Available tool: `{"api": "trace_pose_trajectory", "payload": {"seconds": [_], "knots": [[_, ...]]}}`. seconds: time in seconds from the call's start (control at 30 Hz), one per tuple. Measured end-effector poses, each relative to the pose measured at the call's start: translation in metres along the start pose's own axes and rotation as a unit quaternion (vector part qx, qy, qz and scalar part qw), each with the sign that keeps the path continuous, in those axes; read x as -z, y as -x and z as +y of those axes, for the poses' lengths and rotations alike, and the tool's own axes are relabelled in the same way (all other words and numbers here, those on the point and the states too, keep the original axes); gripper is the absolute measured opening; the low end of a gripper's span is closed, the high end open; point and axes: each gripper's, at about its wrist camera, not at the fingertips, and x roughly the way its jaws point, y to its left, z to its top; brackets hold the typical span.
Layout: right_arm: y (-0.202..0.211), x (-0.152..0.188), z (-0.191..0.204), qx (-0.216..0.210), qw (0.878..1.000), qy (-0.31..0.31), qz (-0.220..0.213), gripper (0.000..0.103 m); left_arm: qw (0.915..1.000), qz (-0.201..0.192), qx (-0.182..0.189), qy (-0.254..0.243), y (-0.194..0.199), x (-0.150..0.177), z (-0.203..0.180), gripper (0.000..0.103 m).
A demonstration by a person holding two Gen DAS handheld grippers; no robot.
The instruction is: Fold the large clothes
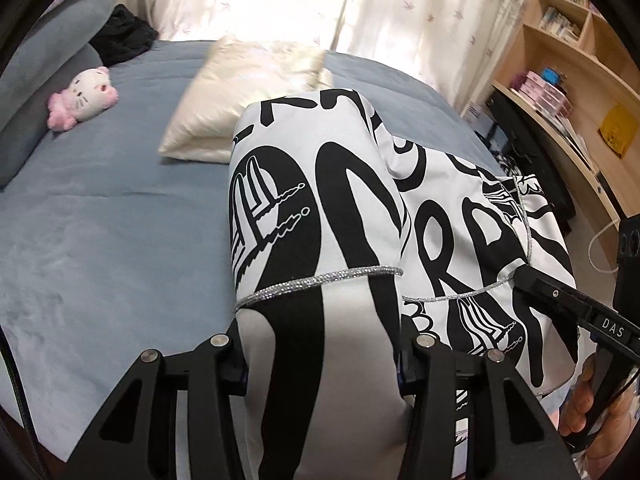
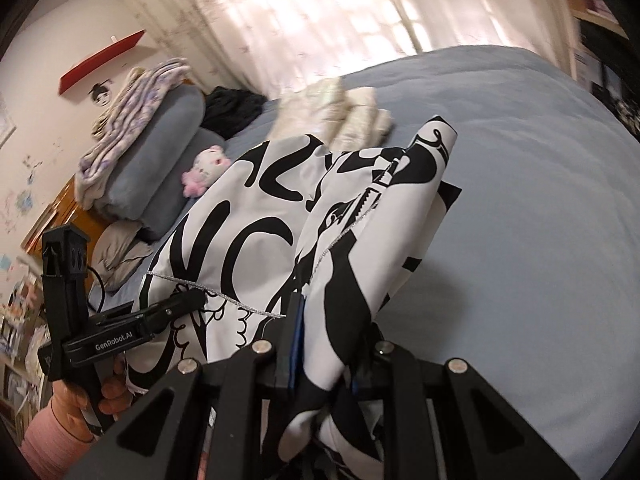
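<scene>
A white garment with bold black lettering and silver trim (image 1: 320, 216) is hanging bunched above the blue-grey bedspread (image 1: 112, 216), both grippers angling downward: the left gripper (image 1: 322, 364) is pinching a thick fold, the right gripper (image 2: 324, 364) clamping a narrower gathered bunch.

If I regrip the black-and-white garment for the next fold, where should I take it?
Probably along the silver-trimmed hem of the garment, coming in from the near side. That edge is thin, runs straight across and faces both tools, so the jaws can pinch it flat. The bunched middle looks too thick.
</scene>
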Motion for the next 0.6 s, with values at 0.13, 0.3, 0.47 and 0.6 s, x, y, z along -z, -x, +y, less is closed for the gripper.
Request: {"api": "trace_pose_trajectory", "payload": {"seconds": [0.13, 0.3, 0.47, 0.6], "knots": [[-0.022, -0.020, 0.017, -0.006, 0.999, 0.032, -0.001, 0.017, 0.9998, -0.001, -0.019, -0.008, -0.030, -0.028, -0.023, 0.047], [-0.058, -0.046, 0.027, 0.007, 0.997, 0.080, -0.006, 0.017, 0.9992, 0.001, -0.034, -0.019, -0.065, -0.060, -0.061, 0.047], [-0.091, -0.072, 0.016, 0.002, 0.998, 0.064, 0.012, 0.017, 0.9985, 0.014, -0.040, -0.035, -0.075, -0.066, -0.064, 0.047], [-0.098, -0.100, 0.016, -0.009, 0.999, 0.050, 0.001, 0.017, 0.9996, 0.018, -0.019, -0.012, -0.066, -0.059, -0.057, 0.046]]}}
